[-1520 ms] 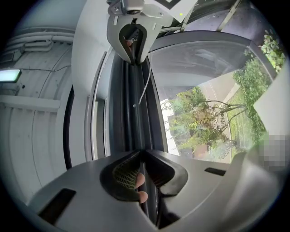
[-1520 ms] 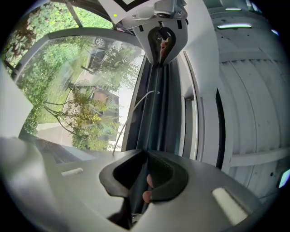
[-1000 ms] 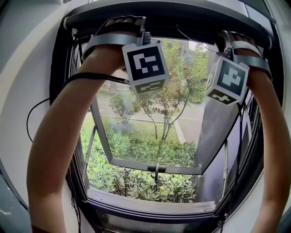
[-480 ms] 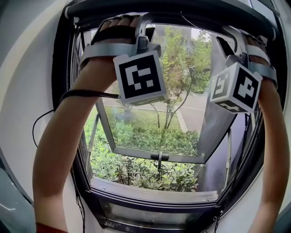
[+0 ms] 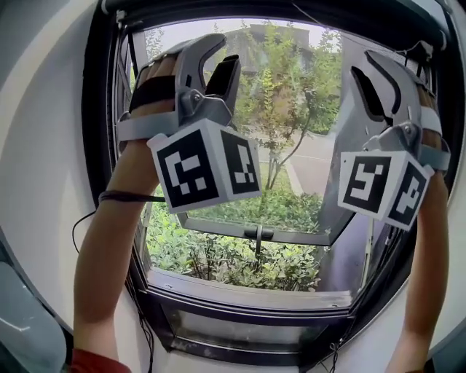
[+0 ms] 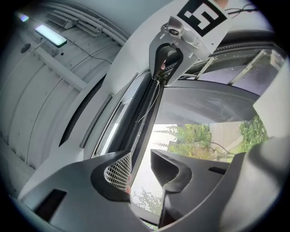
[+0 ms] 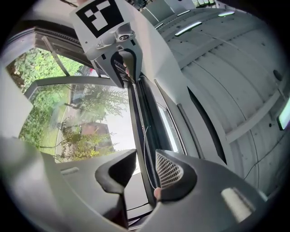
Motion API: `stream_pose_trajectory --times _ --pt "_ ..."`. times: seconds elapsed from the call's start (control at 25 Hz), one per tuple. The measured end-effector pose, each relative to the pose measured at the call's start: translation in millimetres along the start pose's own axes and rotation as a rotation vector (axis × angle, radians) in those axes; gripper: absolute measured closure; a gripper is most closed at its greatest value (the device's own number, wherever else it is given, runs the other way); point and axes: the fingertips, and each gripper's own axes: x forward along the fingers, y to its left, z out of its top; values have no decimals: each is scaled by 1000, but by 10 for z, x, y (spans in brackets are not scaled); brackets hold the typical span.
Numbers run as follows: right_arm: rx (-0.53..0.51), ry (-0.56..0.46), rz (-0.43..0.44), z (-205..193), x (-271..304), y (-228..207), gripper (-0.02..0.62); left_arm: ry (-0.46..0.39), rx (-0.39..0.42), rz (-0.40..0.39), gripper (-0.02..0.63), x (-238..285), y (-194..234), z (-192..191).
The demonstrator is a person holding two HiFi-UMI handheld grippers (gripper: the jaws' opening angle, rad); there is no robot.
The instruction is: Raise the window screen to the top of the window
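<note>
The screen's dark bottom bar (image 5: 291, 10) sits up against the top of the window frame. It runs as a dark rail (image 6: 147, 108) past the left jaws and as the same rail (image 7: 141, 113) past the right jaws. My left gripper (image 5: 217, 55) hangs below the bar, pointing up, open, with nothing between its jaws. My right gripper (image 5: 378, 73) is the same at the right: open, empty, below the bar. Both have just come open. The left gripper view shows its own open gripper (image 6: 139, 158) and the right one (image 6: 167, 59) farther along; the right gripper view shows its own (image 7: 145, 156).
A glass casement (image 5: 247, 211) is swung outward, its handle (image 5: 258, 233) at the lower edge, with trees and shrubs beyond. The sill (image 5: 247, 295) lies below. A black cable (image 5: 124, 196) loops off the left forearm. White wall (image 5: 44, 146) flanks the window.
Both grippers have dropped from the bar at the window's top and rolled, marker cubes now facing me. Their jaws, earlier up at the bar, now stand apart and empty.
</note>
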Motion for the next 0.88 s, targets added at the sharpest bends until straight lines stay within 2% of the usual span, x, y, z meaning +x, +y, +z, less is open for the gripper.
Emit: stream_pose_trajectory --times 0.36,0.72,0.88 --pt "144 -69 -8 189 -565 163 468 -40 -257 -28 491 -567 -260 -88" --pt "327 -43 34 58 -1111 577 468 -50 -486 -65 491 -1146 -646 -182" --pt "442 -36 56 -1 -1383 765 468 -34 -600 -100 491 -1404 -881 -237"
